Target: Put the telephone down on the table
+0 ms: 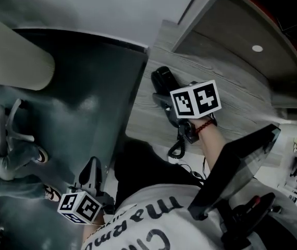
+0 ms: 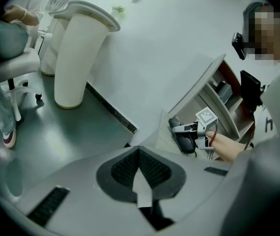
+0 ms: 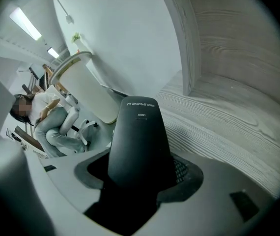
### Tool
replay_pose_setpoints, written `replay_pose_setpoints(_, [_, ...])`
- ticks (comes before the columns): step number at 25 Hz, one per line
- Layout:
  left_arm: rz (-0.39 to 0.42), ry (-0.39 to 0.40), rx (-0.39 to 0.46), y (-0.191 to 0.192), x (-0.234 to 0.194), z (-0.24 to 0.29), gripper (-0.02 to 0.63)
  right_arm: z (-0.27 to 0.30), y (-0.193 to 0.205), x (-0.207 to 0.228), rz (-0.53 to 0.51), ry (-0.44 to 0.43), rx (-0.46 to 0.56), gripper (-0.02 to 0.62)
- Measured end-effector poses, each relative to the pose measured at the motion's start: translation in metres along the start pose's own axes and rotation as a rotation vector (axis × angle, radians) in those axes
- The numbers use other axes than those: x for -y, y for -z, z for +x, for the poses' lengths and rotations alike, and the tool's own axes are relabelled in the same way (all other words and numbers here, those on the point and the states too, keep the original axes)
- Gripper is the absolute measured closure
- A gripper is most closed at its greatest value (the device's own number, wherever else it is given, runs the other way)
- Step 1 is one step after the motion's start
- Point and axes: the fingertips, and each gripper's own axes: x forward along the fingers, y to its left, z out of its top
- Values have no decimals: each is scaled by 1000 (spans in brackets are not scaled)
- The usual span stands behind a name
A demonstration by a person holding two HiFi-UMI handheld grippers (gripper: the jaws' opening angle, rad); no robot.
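Clamping the telephone (image 3: 139,141) by its lower half, the right gripper (image 3: 142,173) is standing fairly wide around it. The handset is pointing ahead over the table (image 3: 238,117).

Step in hand, by judgement: lowering; contact with the tabletop is not showing. The next move is calling for easing it down flat, then spreading the jaws.

Cord (image 1: 177,146) is trailing beneath, liable to snag.

Left gripper (image 2: 140,173), jaws together and empty, is hanging well off to the side, with a white column (image 2: 76,63) beyond it.
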Motion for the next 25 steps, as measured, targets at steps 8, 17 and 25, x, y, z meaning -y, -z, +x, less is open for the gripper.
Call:
replay_pose_setpoints(8, [-12,-29,13,-2,-5,-3,597,5,-22,10,18,36,24,311])
replay_pose_setpoints(17, [-28,-67,57,-10,-10,-14,597,11,-32,19,-31,101,-4,311])
replay_pose_setpoints(25, [-43,-88,90,-18,-16,-19,597,14,-35,22,-44,118,-40,311])
